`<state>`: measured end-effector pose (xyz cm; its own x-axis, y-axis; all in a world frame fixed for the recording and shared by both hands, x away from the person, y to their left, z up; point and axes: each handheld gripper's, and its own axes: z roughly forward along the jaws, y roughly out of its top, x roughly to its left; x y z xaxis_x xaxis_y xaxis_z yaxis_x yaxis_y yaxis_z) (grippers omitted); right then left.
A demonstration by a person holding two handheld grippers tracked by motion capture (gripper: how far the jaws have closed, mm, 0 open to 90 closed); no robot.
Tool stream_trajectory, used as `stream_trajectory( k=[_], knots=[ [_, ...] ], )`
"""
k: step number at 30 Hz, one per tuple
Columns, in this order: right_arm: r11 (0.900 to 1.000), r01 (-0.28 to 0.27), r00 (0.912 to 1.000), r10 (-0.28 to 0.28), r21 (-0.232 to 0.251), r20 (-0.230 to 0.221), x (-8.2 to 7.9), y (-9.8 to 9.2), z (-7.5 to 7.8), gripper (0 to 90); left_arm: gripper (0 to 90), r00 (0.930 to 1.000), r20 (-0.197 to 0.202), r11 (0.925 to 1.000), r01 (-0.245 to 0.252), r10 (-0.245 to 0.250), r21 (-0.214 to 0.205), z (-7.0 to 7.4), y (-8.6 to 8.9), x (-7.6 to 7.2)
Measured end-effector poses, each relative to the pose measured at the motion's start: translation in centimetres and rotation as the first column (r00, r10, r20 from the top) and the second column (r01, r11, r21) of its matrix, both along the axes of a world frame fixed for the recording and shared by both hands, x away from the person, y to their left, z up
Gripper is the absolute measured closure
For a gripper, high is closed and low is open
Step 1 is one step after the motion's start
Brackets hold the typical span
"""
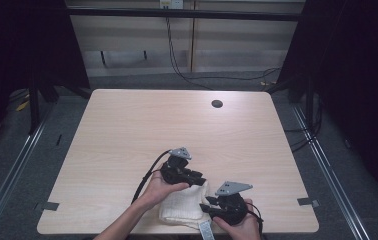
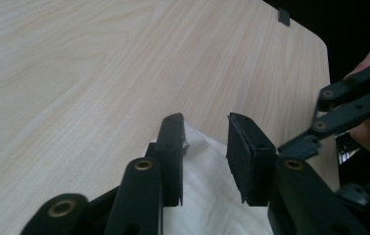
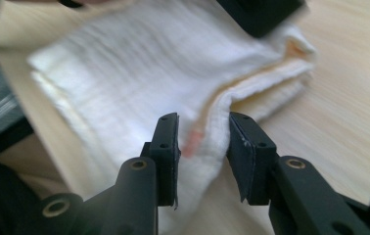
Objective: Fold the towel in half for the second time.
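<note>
Pale wood counter (image 1: 127, 130), folded white towel (image 1: 184, 206) at its 6 o'clock edge, left hand-held gripper (image 1: 200, 180) spread over the towel's 12 o'clock corner, right hand-held gripper (image 1: 205, 205) spread astride its 3 o'clock fold, pinching nothing

Light falls from above onto the pale wooden counter (image 1: 177, 125), brightest at its far edge, while the surroundings sink into near black. In the right gripper view the folded white ribbed cloth (image 3: 139, 73) blurs softly; close black parts lose focus
</note>
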<state>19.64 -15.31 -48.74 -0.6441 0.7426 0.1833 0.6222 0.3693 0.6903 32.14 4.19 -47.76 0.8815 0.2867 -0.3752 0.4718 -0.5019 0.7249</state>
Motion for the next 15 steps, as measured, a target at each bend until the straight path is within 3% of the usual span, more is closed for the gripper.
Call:
stream_trajectory(
  k=[1, 3, 7, 10, 15],
  knots=[
    [0.9994, 0.034, 0.9993, -0.034, -0.009, -0.014, 0.1, -0.3, -0.1, 65.4, 63.1, 0.9998, 0.011, 0.9999, -0.014, 0.014, -0.001, 0.4, 0.5, 0.0],
    [0.9992, 0.039, 0.9992, -0.039, -0.004, -0.014, 0.1, -0.4, -0.1, 64.8, 61.8, 0.9995, 0.024, 0.9998, -0.021, 0.021, 0.002, 0.7, 0.9, 0.0],
    [0.9980, 0.047, 0.9986, -0.048, 0.042, 0.022, 0.3, -1.2, 0.7, 60.4, 58.1, 0.9970, 0.062, 0.9988, -0.048, 0.047, 0.013, 1.6, 2.5, -0.2],
    [0.9979, 0.041, 0.9982, -0.043, 0.051, 0.041, 0.5, -1.6, 1.1, 59.3, 56.7, 0.9962, 0.073, 0.9988, -0.049, 0.048, 0.008, 2.0, 3.3, -0.5],
    [0.9975, 0.044, 0.9954, -0.048, 0.055, 0.082, 1.8, -3.0, 2.5, 55.2, 46.3, 0.9935, 0.087, 0.9970, -0.075, 0.073, 0.017, 2.6, 5.3, -1.1]
  ],
)
